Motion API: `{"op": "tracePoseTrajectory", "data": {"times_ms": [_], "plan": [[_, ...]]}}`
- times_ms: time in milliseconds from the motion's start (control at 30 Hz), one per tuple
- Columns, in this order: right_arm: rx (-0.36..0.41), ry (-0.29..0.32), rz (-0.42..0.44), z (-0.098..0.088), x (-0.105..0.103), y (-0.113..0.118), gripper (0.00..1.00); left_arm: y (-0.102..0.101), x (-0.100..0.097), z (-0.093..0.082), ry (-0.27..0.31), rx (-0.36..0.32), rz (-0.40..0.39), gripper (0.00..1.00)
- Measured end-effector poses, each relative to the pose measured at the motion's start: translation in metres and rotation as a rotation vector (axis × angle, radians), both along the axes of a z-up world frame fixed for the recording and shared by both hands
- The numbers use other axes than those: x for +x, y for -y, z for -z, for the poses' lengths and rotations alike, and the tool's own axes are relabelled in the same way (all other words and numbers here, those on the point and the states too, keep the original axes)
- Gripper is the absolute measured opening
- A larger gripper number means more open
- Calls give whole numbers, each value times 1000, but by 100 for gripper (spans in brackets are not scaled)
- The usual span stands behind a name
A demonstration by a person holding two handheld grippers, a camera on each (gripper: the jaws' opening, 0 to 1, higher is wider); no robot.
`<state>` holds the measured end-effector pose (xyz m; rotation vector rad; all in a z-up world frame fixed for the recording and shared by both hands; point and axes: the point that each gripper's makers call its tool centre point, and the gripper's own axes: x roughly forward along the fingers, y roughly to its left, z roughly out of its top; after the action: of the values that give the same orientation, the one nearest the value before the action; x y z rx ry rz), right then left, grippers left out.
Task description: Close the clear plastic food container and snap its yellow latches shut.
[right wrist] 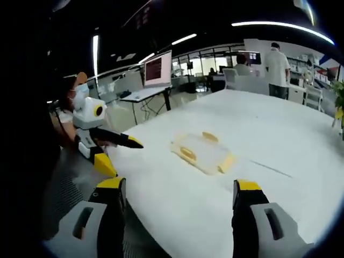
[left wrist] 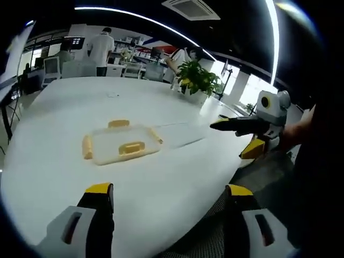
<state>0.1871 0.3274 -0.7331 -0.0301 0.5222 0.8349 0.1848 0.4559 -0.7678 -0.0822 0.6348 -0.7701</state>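
**Approach Position: Container Untouched, Both Grippers Released**

The clear plastic food container with yellow latches [left wrist: 121, 144] lies flat on the broad white table [left wrist: 64, 107], set in from the near edge. In the right gripper view the same container [right wrist: 203, 152] sits mid-table, well apart from both tools. Its lid appears to rest on the body, which suggests the closing step is done or nearly so; whether the latches are snapped down cannot be told at this range. The open surface around it leaves access from each side.

The left gripper [left wrist: 166, 196] hangs near the table edge, jaws spread wide and holding nothing. The right gripper [right wrist: 179, 193] is likewise released and empty, jaws apart. Each tool faces the container from an opposite flank, a stance suited to pressing latches on opposing sides.

A potted green plant [left wrist: 198, 79] stands at the far table edge, well apart from the container.
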Motion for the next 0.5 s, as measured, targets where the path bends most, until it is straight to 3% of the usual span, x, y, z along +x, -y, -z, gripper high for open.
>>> {"op": "tracePoseTrajectory", "data": {"times_ms": [300,500], "plan": [[-24,-2,15,-1,9,1,76,-16,8,-2,-3,11,-12,81],[-40,-19,-5,2,15,-3,72,-20,24,-10,-9,-65,-58,83]]}}
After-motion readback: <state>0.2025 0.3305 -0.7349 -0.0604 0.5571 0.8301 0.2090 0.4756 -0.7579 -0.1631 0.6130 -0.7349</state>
